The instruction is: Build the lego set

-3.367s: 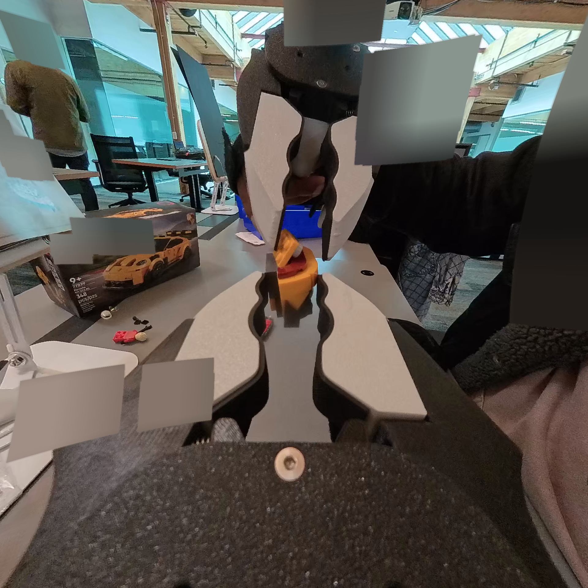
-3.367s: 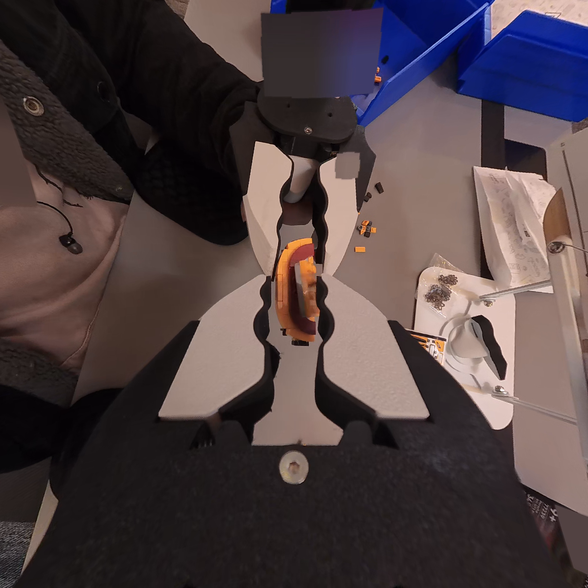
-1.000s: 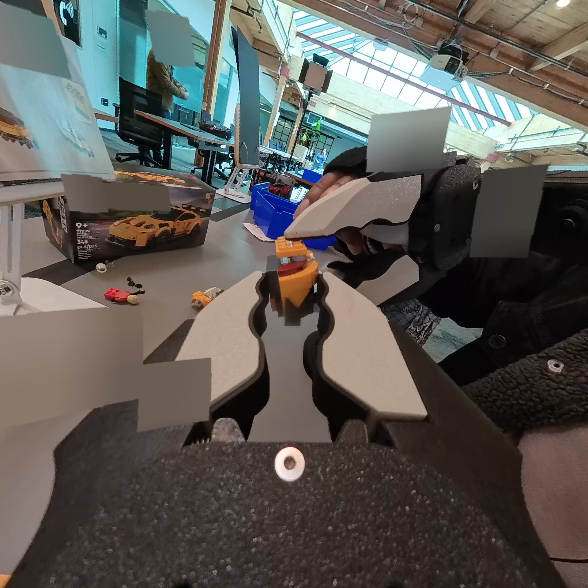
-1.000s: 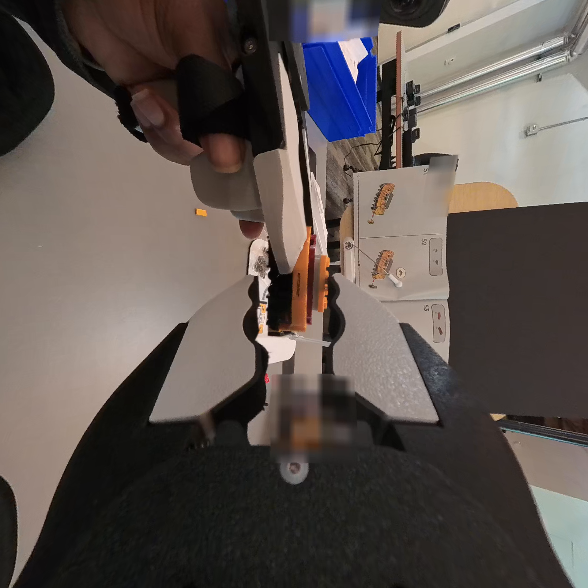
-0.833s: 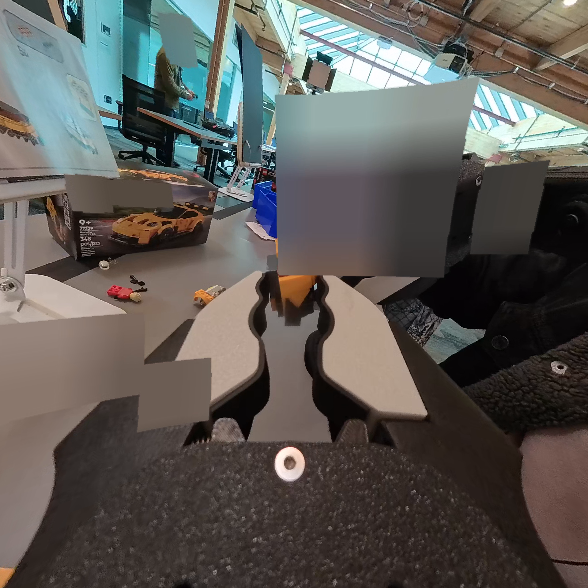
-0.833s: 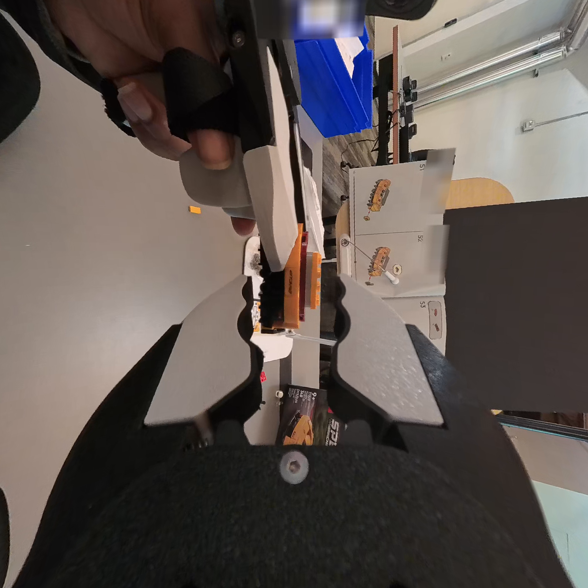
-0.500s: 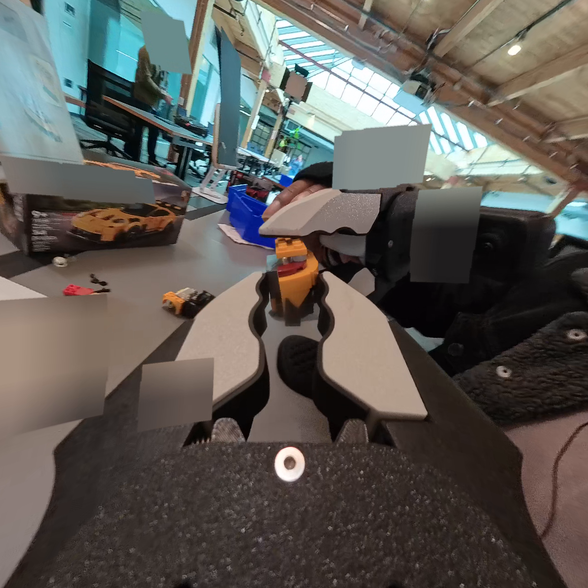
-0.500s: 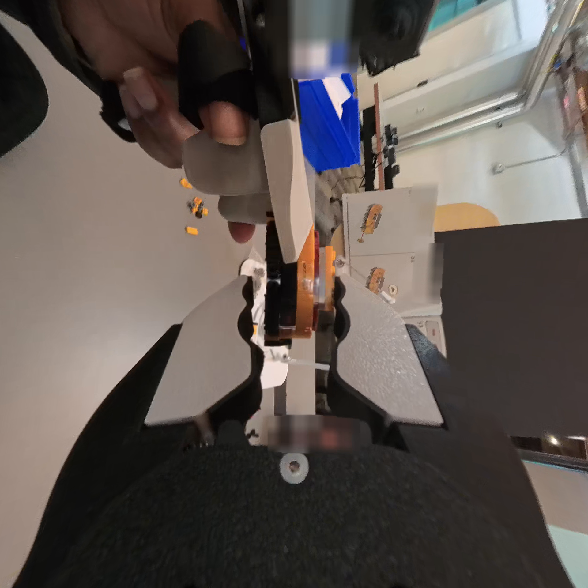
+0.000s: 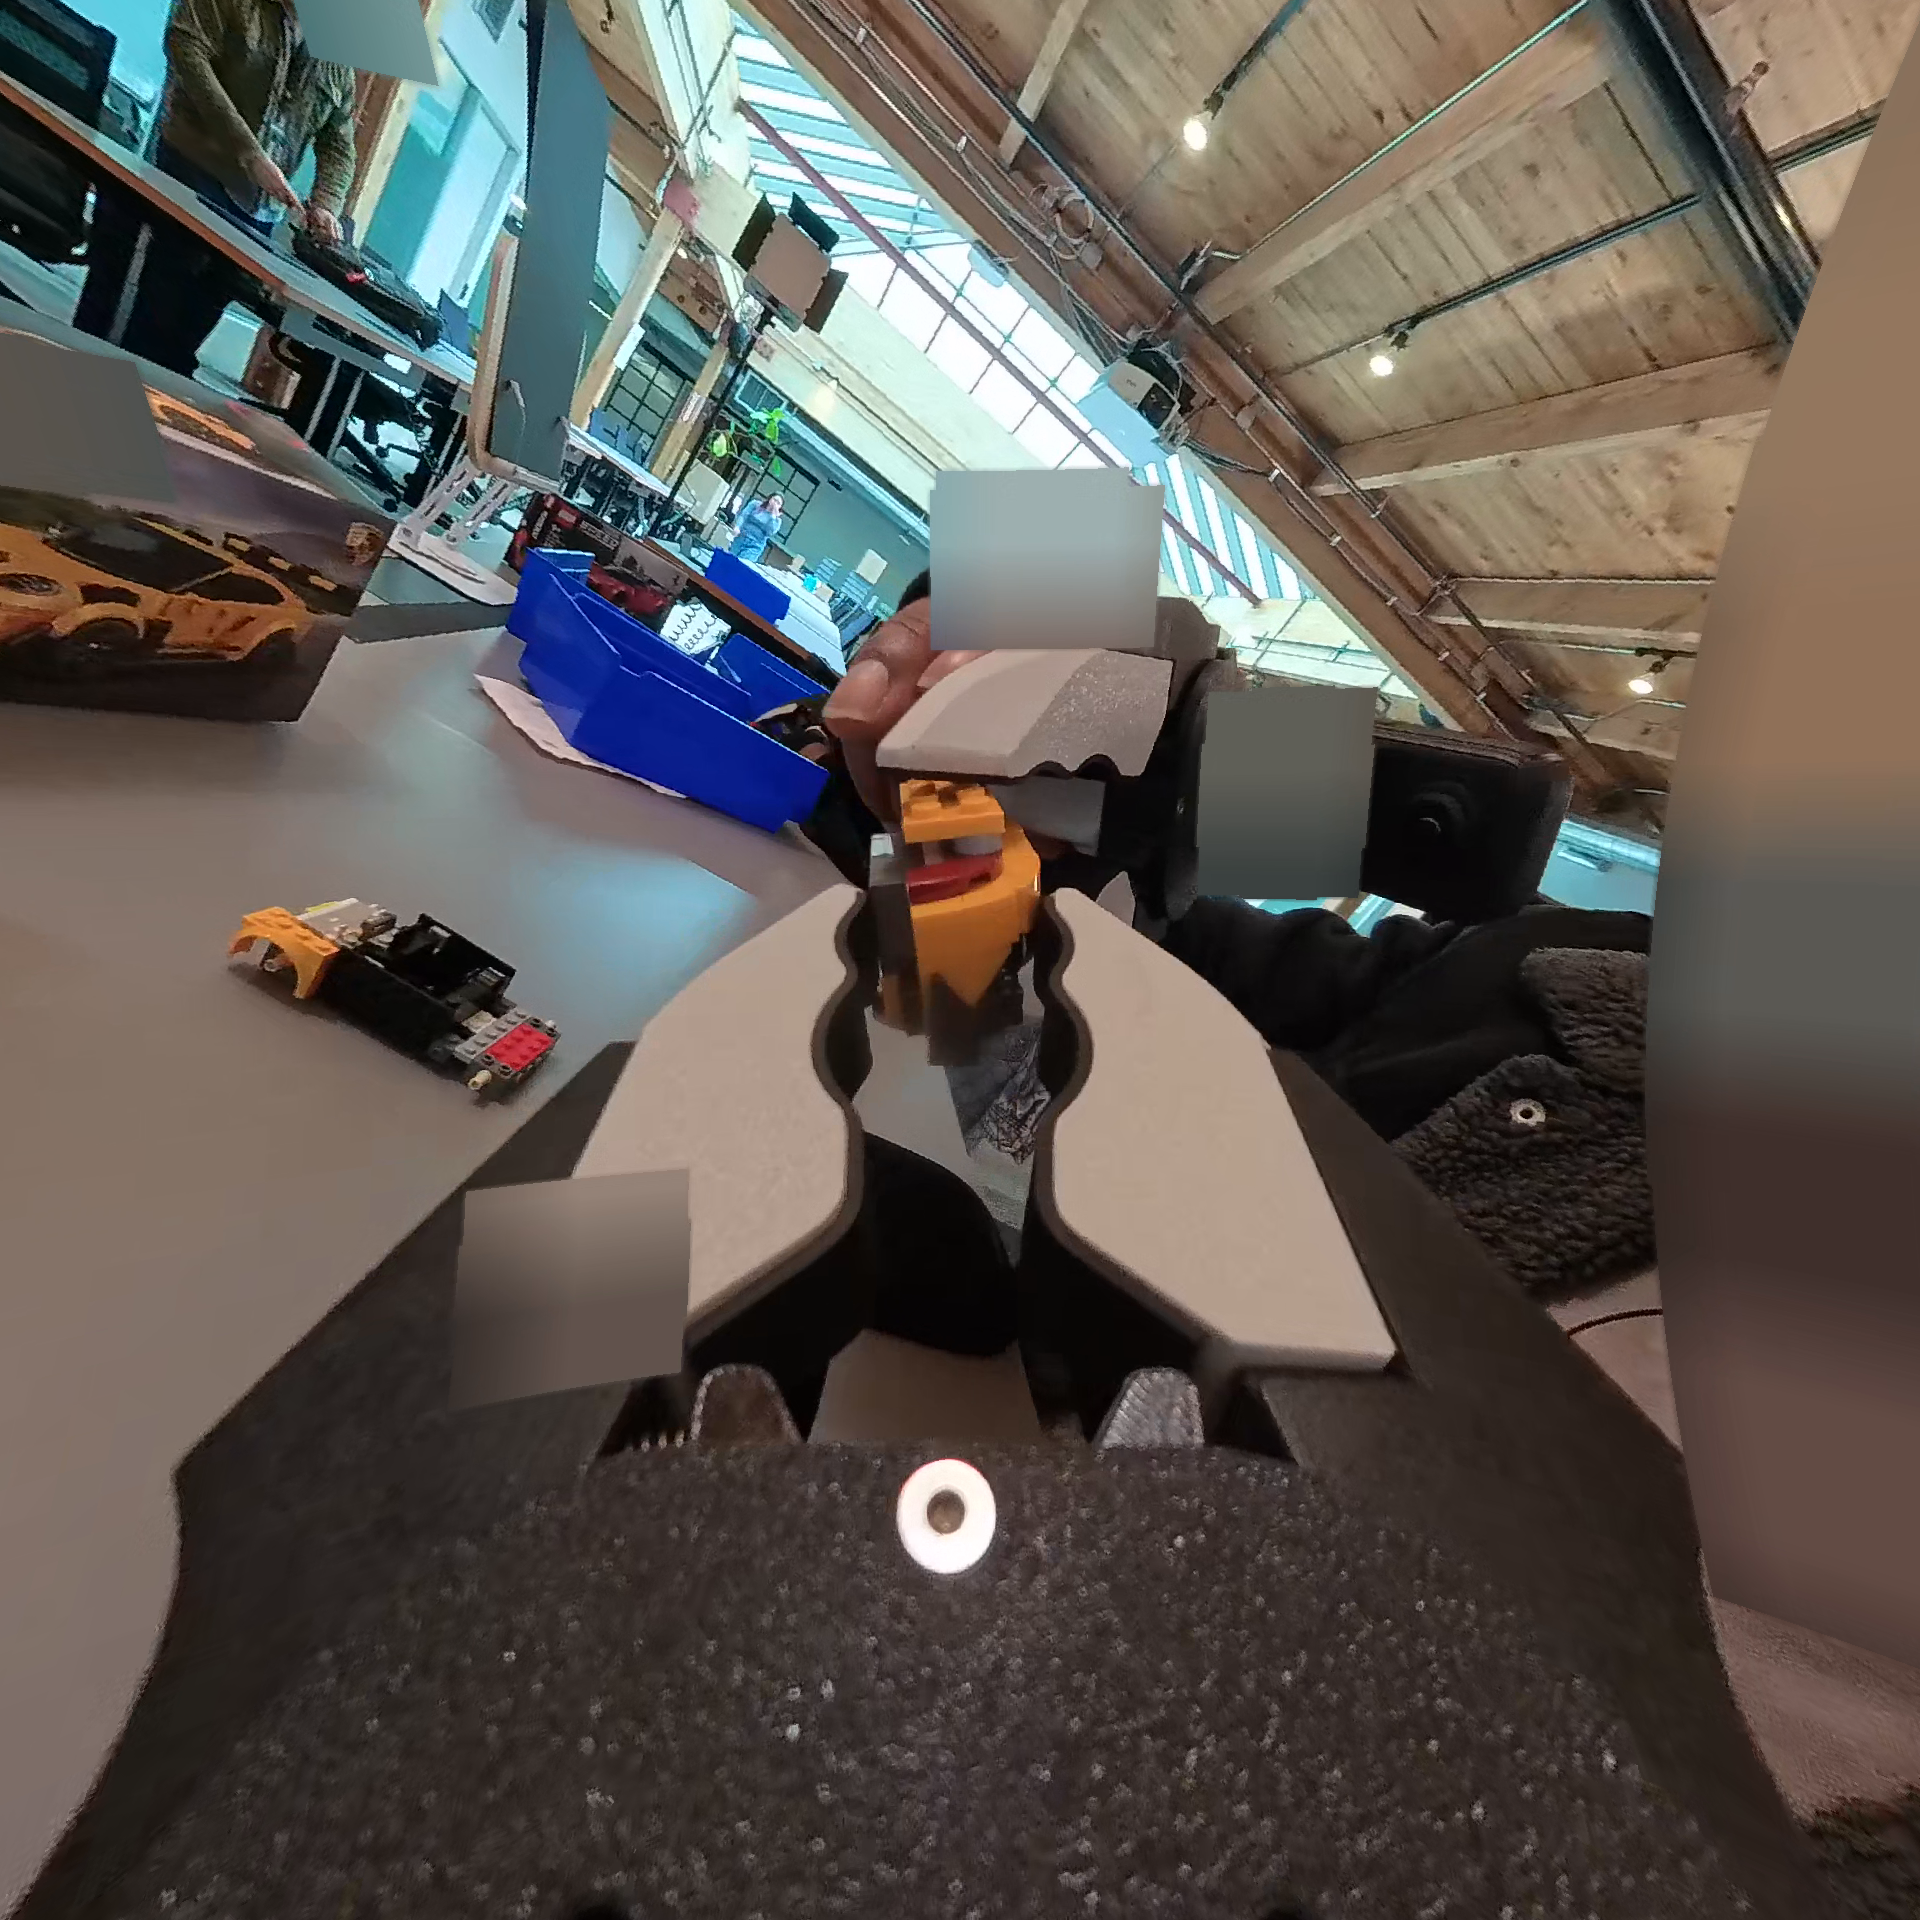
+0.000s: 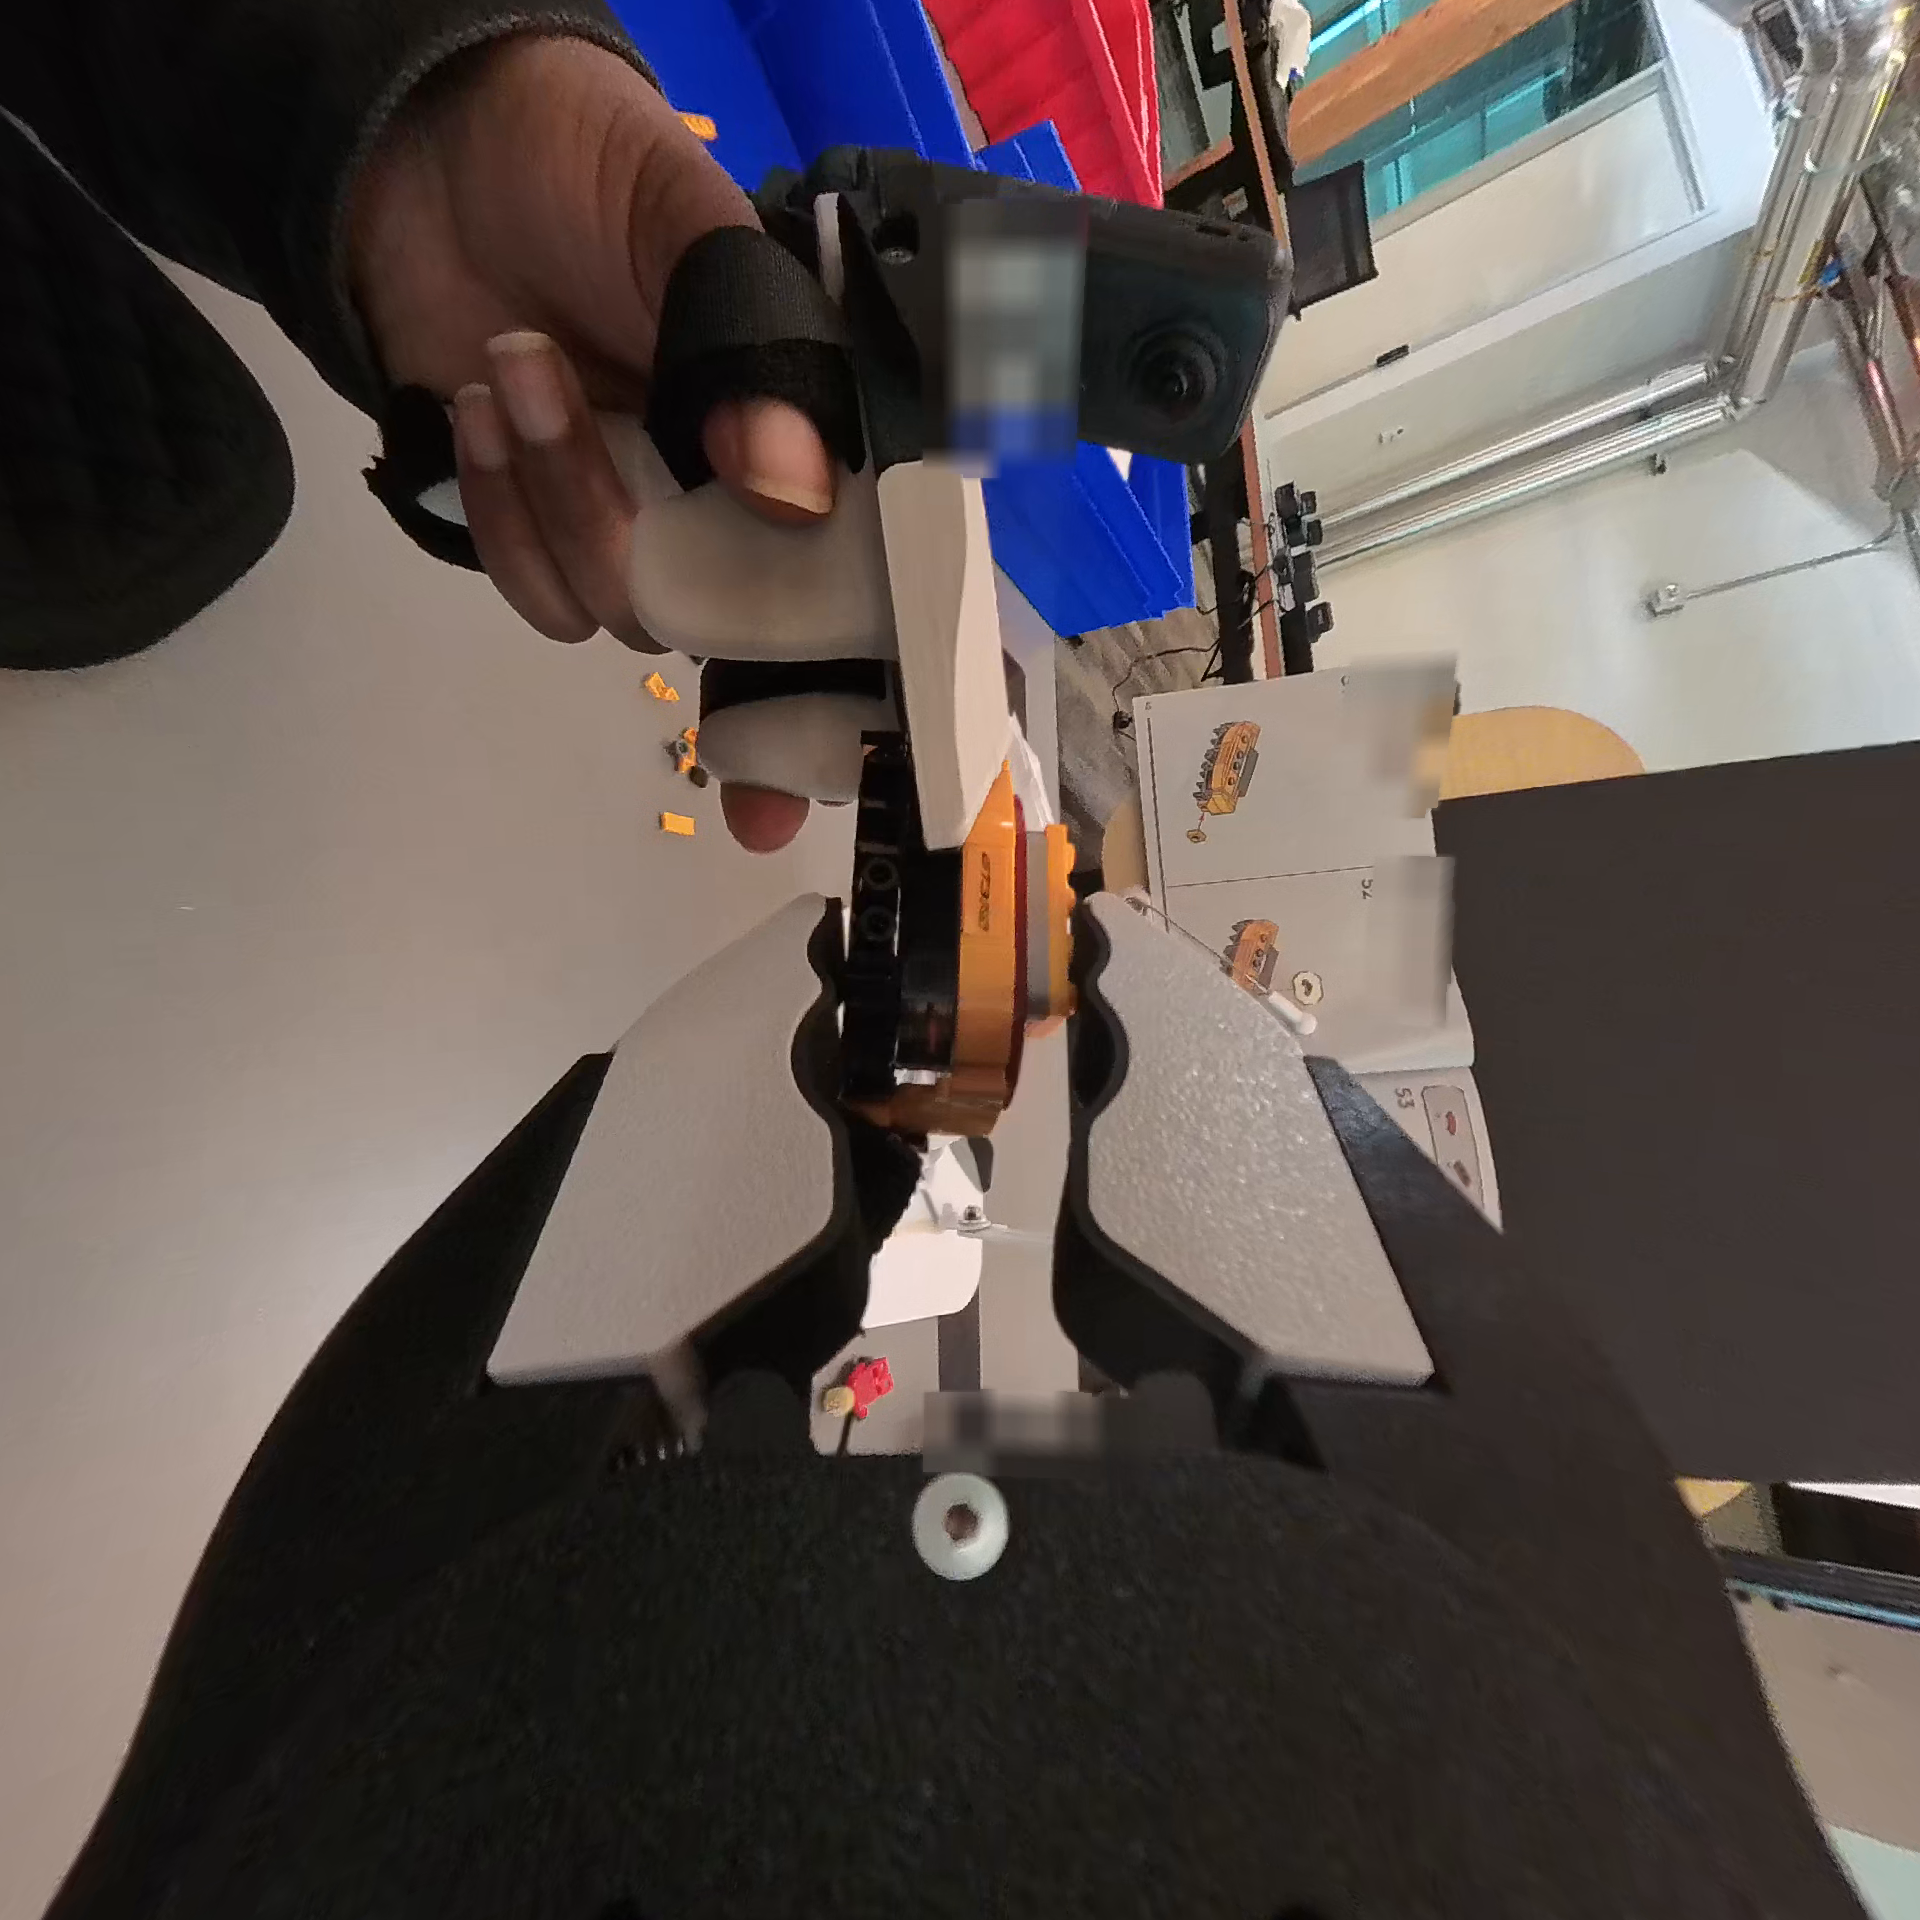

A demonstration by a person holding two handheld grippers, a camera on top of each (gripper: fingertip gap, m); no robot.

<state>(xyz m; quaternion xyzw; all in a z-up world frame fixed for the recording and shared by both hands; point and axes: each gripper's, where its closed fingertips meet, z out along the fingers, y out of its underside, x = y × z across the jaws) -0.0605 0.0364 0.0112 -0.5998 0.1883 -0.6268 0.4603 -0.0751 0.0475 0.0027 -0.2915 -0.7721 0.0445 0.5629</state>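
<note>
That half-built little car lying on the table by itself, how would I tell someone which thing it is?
Start at the grey table in the left wrist view and find the blue bins. Nearer the camera and to their left lies the half-built car, alone on the bare surface. It is a long black chassis with an orange wheel arch at one end and a red plate at the other, held by no gripper.

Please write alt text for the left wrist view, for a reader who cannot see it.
The left gripper holds an orange sub-assembly upright while the right gripper presses on its top. A part-built car, a set box and blue bins sit on the grey table.
</note>
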